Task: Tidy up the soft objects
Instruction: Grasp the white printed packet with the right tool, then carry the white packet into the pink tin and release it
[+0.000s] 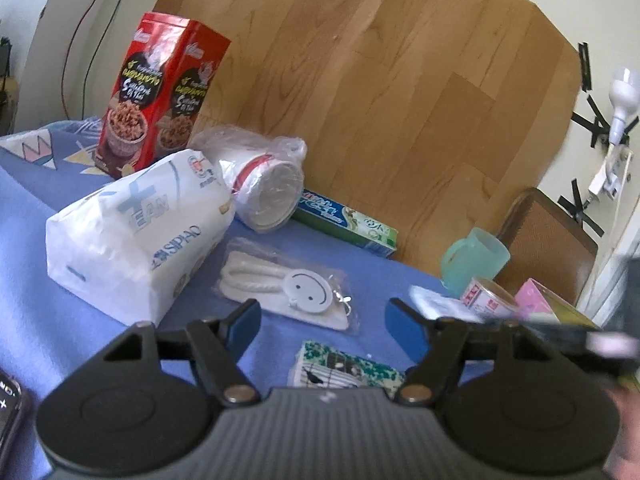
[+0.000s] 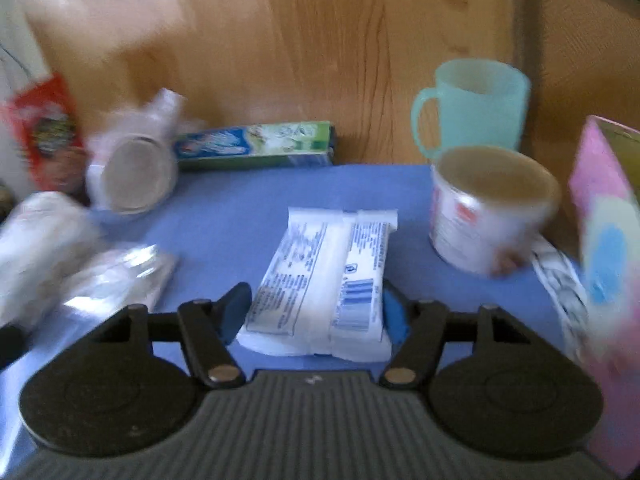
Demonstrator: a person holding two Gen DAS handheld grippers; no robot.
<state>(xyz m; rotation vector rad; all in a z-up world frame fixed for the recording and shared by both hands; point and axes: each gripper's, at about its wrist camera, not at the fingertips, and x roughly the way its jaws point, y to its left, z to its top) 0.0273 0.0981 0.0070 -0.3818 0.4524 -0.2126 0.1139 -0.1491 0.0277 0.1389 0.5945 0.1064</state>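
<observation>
Currently, left gripper (image 1: 324, 322): jaws apart, empty; smiley packet (image 1: 286, 282) ahead.
Right gripper (image 2: 316, 312): jaws straddling white wipes packet (image 2: 328, 276); pad contact unclear.

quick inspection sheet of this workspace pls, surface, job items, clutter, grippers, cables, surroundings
surface: blue cloth, crowded.
job's things: white tissue pack lying near the left; flat white wipes packet lying between the right hand-held gripper fingers, pads close at its sides, contact unclear.
clutter: red cereal box, bagged paper cups, toothpaste box, teal mug, open tin, bagged smiley keyring, pink box.
grippers: left hand-held gripper open, nothing between its fingers.
cables: thin wires hang on the wall at the left.
surroundings: wooden board behind; lamp taped to the wall.
</observation>
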